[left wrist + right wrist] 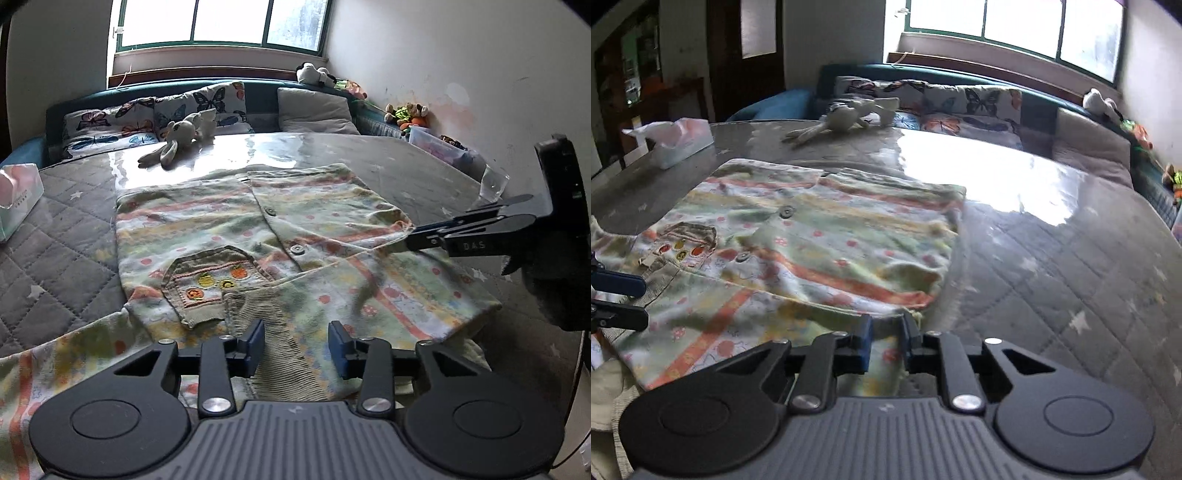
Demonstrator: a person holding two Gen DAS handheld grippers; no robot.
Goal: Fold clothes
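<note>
A child's striped pastel cardigan (266, 236) with buttons and a fruit-embroidered pocket (207, 280) lies on the glass-topped table; it also shows in the right wrist view (820, 236). My left gripper (297, 349) is open, hovering over the ribbed collar at the garment's near edge. My right gripper (886, 332) has its jaws narrowly apart around the folded garment's edge; in the left wrist view (417, 236) its tips look pinched on the cloth's right edge, lifting it slightly. My left gripper's fingers (620, 284) show at the left edge of the right wrist view.
A tissue box (18, 195) sits at the table's left, also in the right wrist view (676, 142). A plush rabbit (177, 136) lies at the far edge. A clear cup (493, 182) stands at the right. Butterfly cushions (110, 125) and toys line the sofa behind.
</note>
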